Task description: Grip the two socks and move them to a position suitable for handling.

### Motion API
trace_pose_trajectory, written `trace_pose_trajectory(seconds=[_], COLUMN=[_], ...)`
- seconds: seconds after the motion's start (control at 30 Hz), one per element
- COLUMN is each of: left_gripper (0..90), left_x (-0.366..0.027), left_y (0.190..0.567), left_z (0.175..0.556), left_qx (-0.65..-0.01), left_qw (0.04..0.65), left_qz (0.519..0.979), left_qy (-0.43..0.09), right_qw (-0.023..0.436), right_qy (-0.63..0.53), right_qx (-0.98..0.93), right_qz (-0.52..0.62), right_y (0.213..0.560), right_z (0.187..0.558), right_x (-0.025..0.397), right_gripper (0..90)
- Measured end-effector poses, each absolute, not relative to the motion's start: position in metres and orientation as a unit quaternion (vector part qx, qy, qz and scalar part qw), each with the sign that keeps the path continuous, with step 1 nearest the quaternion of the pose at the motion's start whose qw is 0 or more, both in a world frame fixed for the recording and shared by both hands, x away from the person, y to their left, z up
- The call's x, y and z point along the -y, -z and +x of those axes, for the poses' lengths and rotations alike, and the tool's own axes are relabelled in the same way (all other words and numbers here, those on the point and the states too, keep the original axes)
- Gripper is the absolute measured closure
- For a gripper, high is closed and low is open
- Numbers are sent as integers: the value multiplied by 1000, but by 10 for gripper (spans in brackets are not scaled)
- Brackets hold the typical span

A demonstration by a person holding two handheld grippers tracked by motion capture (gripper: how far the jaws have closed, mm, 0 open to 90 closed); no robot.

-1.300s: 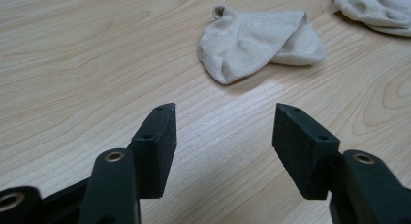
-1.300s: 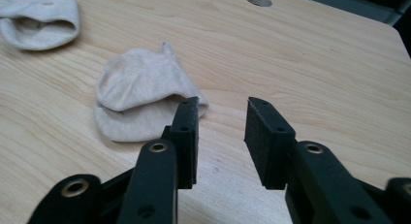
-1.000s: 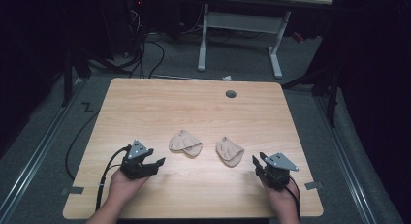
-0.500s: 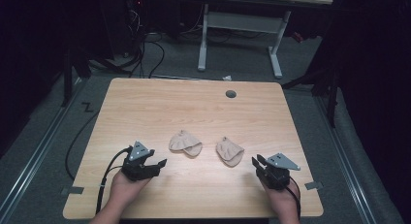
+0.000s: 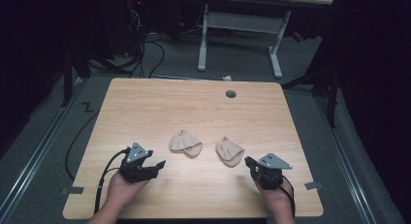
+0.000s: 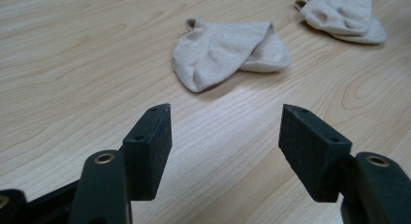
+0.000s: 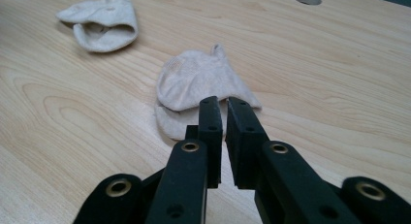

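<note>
Left gripper (image 5: 154,167) rests spread wide on the wooden table (image 5: 194,107), near a folded beige sock (image 5: 185,143). Right gripper (image 5: 250,163), nearly clenched on nothing, sits just beside the second sock (image 5: 229,151) and could shove it instead of pinching it.

Left black two-jaw handheld gripper (image 5: 156,166): matte black body, grey three-cornered plate on top, black cable trailing off its rear. Jaws are flat rectangular black pads with small screw holes, on arms with brass-ringed pivot holes. Right black two-jaw handheld gripper (image 5: 248,161): same build, same plate. Both forearms bare, no sleeves visible.
</note>
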State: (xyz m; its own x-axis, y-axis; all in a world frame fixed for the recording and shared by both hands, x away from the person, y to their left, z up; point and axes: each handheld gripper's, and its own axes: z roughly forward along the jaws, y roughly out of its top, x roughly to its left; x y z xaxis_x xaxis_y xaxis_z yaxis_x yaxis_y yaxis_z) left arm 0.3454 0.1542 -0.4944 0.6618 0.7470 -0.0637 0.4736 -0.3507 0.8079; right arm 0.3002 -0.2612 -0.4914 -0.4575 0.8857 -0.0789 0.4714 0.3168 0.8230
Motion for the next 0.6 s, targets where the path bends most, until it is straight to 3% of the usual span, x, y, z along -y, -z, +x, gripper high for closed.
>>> trace_pose_trajectory(seconds=[0.27, 0.6], left_gripper=[381, 395], left_x=[-156, -149], left_y=[495, 497], left_z=[345, 342], left_qx=[-383, -370], left_qw=[425, 420], left_qz=[805, 815], left_qy=[-154, -152], right_qw=[265, 252], right_qy=[-378, -330], right_qx=[-770, -794], right_qz=[440, 444], right_y=[494, 509], right_z=[305, 340], right_x=[255, 238], right_gripper=[899, 899])
